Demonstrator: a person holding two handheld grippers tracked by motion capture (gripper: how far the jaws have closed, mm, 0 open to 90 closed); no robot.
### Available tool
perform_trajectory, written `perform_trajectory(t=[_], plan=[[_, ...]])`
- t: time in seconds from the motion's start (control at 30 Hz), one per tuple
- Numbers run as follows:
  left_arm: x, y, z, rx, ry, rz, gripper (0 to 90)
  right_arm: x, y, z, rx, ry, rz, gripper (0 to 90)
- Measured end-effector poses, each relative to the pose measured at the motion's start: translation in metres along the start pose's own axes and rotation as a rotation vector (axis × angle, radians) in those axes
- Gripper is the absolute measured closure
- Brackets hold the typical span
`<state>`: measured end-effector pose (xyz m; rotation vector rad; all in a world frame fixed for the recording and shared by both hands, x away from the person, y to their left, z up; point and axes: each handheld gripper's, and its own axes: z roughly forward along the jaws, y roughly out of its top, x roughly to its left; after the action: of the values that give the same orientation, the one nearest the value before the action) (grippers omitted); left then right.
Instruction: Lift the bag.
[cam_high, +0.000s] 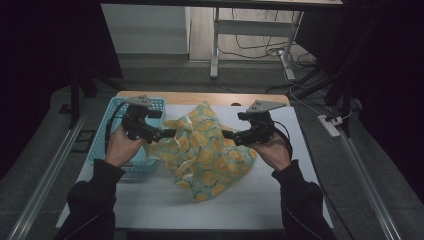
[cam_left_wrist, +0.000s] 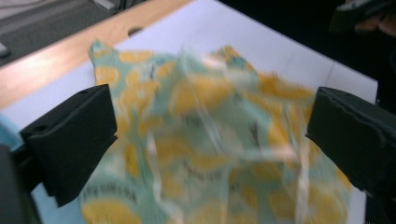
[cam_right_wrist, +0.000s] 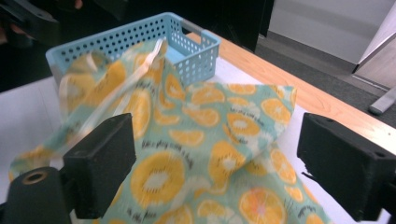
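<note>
Fingers spread wide on both the left gripper (cam_high: 167, 133) and the right gripper (cam_high: 226, 134), pinching nothing, aimed at the lemon-print cloth (cam_high: 205, 150) from 9 and 3 o'clock. Crumpled at bench (cam_high: 150, 200) centre, its 9 o'clock edge riding up on the blue basket (cam_high: 112, 130). Likely trouble: a shallow bite on a loose fold, slipping out, or dragging the basket. From the right gripper view, cloth draped over the basket rim; from the left, blurred folds only.

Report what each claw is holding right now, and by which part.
Nothing is held. The left claw and right claw both stand open, jaws wide apart, with the orange-print cloth lying between them.
</note>
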<state>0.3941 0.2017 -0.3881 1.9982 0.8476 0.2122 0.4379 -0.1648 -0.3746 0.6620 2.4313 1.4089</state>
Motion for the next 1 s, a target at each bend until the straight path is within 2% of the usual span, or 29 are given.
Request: perform_trajectory(t=[0.1,0.23,0.37,0.47,0.6,0.77,1.0], plan=[[-0.005,-0.017,-0.007,0.018,0.003,-0.01,0.0,0.005,-0.01,-0.003,0.007,0.001,0.009,7.6],[-0.01,-0.039,-0.015,0.002,0.02,-0.029,0.0,0.011,-0.03,-0.008,0.007,0.003,0.032,6.3],[-0.017,-0.062,-0.024,-0.027,0.024,-0.059,0.0,0.016,-0.05,-0.011,0.051,0.005,0.042,5.5],[-0.023,-0.083,-0.03,-0.039,0.045,-0.082,0.0,0.02,-0.066,-0.014,0.056,0.005,0.064,2.3],[-0.034,-0.107,-0.037,-0.043,0.079,-0.108,0.0,0.023,-0.085,-0.023,0.06,-0.036,0.08,0.0],[-0.049,-0.138,-0.049,-0.062,0.11,-0.142,0.0,0.028,-0.109,-0.043,0.042,-0.093,0.129,0.0],[-0.061,-0.181,-0.058,-0.021,0.16,-0.19,0.0,0.041,-0.144,-0.066,0.065,-0.154,0.149,0.0]])
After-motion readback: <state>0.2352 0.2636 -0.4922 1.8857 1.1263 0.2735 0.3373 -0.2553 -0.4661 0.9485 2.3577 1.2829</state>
